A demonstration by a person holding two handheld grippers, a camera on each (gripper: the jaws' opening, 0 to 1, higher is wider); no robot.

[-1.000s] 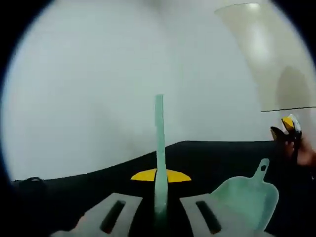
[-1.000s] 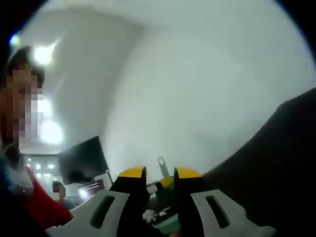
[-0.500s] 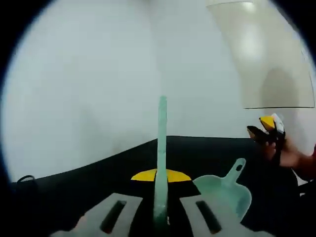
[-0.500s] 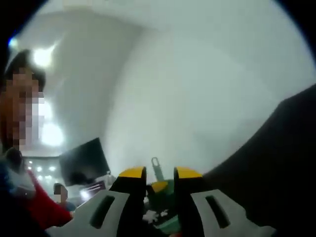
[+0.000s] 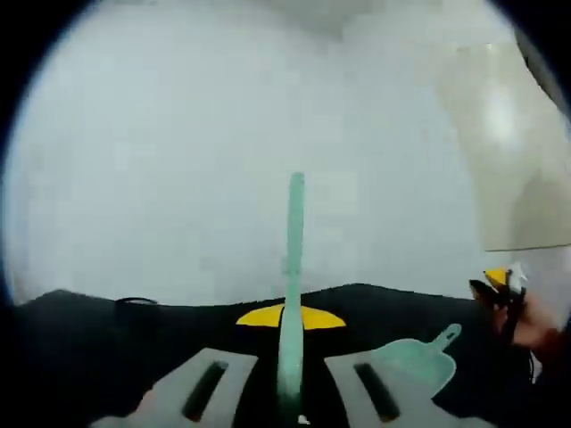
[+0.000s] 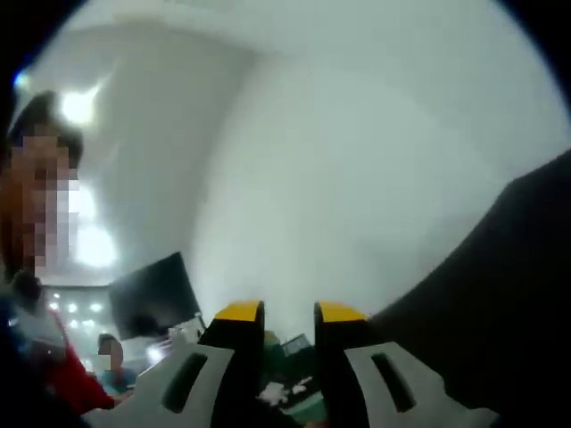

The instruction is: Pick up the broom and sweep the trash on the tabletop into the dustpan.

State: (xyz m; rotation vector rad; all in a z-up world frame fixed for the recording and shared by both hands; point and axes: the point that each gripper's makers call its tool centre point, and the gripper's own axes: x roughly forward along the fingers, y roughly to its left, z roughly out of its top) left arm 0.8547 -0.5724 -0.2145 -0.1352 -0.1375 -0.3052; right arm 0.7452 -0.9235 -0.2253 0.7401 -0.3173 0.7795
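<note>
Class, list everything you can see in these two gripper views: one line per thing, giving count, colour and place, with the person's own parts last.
Broom: one, pale green handle, upright between the left gripper's jaws in the left gripper view.
Dustpan: one, pale green, on the table at lower right of the left gripper view.
Table: one, black, across the bottom of the left gripper view.
Trash: a few white scraps, low between the right gripper's jaws in the right gripper view.
Screen: one, dark, in the background at lower left of the right gripper view.
Wall: white, behind the table.
Left gripper: grey with yellow tips, shut on the broom.
Right gripper: grey with yellow tips, jaws apart.
Hand: one, at the right edge of the left gripper view.
</note>
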